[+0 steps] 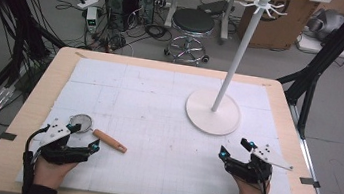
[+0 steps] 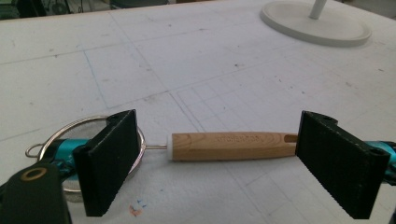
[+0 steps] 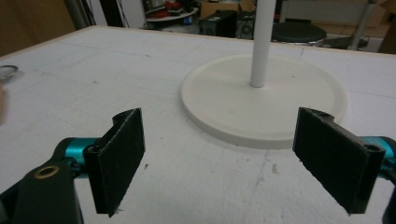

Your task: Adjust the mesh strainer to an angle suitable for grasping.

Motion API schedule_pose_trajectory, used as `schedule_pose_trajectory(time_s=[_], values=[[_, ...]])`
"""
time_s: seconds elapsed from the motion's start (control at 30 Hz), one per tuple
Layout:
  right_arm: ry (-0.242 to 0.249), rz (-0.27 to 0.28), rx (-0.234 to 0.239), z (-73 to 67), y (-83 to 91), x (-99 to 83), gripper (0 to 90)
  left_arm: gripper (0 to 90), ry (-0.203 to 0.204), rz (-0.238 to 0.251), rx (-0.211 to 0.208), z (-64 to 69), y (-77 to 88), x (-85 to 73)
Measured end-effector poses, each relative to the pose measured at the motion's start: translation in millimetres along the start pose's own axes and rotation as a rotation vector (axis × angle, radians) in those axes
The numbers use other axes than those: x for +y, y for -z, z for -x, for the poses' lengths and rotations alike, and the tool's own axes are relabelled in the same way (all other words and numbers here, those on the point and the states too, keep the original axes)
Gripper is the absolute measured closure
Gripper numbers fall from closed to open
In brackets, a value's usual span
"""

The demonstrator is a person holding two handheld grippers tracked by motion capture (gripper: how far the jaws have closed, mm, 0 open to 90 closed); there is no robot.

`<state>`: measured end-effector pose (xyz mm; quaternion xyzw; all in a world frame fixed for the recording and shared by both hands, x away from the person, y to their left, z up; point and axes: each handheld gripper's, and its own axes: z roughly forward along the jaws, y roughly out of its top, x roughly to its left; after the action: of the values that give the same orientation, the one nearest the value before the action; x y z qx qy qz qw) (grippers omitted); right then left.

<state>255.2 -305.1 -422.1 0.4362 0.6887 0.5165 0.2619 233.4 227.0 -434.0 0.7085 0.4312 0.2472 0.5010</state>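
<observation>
On worktop (image 1: 159, 176), near left edge: strainer (image 2: 196, 145), between spread jaws of left hand-held gripper (image 2: 219, 165). Light, rigid; mesh likely dentable. Best grip: mid wooden handle. Right hand-held gripper (image 3: 233, 158) spread, empty.

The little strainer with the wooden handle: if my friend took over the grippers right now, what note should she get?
Left gripper: open, jaws set either side of the strainer's wooden handle, not gripping it.
Right gripper: open and empty, pointing at the white stand's round base.
Strainer: lying flat on the white table cover, mesh bowl to the left, handle to the right.
Done: nothing lifted.
Left: probably close on the handle, lift, and perhaps hang it on the stand's hooks.
</observation>
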Motion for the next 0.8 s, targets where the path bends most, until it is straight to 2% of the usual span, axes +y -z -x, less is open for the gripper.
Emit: schedule_pose_trajectory(time_s=[0.1,0.17,0.27,0.5,0.57,0.6,0.63,0.8], values=[[-0.027,0.010,0.051,-1.2,-1.0,0.4,15.7,14.2,-0.009,0.026,-0.001,1.5,2.2,1.1],[-0.028,0.011,0.067,-2.7,-1.4,0.6,15.7,14.2,-0.021,0.055,-0.012,3.1,5.3,2.1],[-0.033,0.016,0.089,-4.4,-2.0,1.5,15.7,14.2,-0.025,0.058,-0.016,3.7,5.3,2.1],[-0.014,0.011,0.097,-7.0,-4.3,1.6,15.7,14.2,-0.004,0.063,-0.044,3.1,6.1,2.1],[-0.015,0.009,0.096,-7.3,-4.3,1.4,15.7,14.3,-0.003,0.054,-0.047,3.5,5.7,1.8],[-0.013,0.013,0.095,-7.2,-4.4,1.3,15.7,16.2,-0.008,0.035,-0.075,3.3,5.2,1.2],[-0.018,0.006,0.097,-8.0,-4.2,1.1,15.7,19.0,-0.008,0.035,-0.075,3.3,5.2,1.2],[-0.002,-0.001,0.096,-8.1,-5.3,0.7,15.7,20.1,0.000,0.015,-0.100,2.7,3.8,-0.5]])
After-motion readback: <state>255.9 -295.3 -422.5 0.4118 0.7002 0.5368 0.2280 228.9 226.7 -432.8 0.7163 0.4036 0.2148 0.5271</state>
